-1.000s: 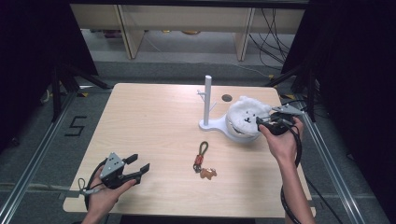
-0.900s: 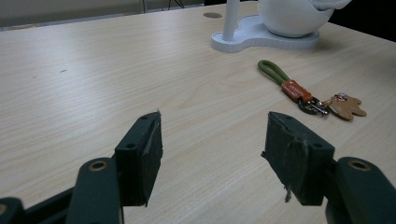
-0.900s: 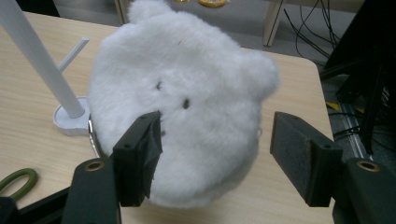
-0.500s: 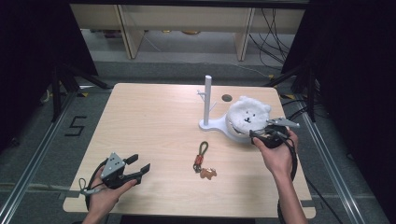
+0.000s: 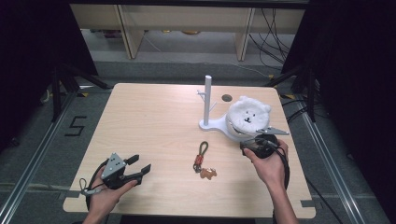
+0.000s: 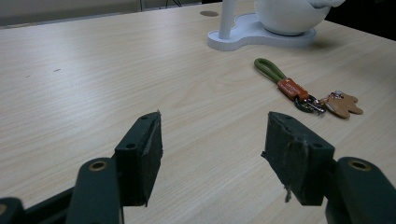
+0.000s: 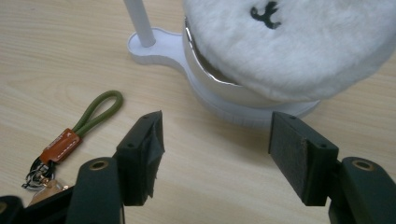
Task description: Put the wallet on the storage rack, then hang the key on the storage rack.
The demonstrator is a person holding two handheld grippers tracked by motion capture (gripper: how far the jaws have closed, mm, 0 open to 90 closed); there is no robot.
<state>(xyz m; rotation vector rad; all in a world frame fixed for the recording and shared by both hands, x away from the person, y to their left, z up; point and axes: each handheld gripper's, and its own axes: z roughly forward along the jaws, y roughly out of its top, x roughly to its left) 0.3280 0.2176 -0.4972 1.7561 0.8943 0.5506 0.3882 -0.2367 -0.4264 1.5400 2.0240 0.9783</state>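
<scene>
The white plush bear-face cap [image 5: 246,116] sits on the round white bowl [image 5: 233,131] of a stand whose upright peg post [image 5: 207,100] rises just to its left, toward the far right part of the worktop [image 5: 149,121]. In the right gripper view the fluffy cap overhangs the bowl, with a dark gap showing under its edge on the post side.

The right gripper [image 5: 254,145] hovers just in front of the bowl, its fingers [image 7: 144,154] wide apart with nothing between them; they have just narrowed a little. They point at the bare worktop below the bowl's rim, touching neither bowl nor cap.

Nearer the middle lies a keychain [image 5: 201,160]: an olive cord loop, a brown leather tab, a metal ring and a small tan bear-shaped charm, well apart from the stand.

The left gripper [image 5: 133,169] rests at the near left of the worktop, fingers [image 6: 142,154] apart and empty, aimed toward the keychain.

My reading is that the plush cap has been set on the bowl and the right hand is clear of it. The keychain looks like the next item: a gripper would need to come down over the cord loop, close on it and carry it to a hook on the post.
</scene>
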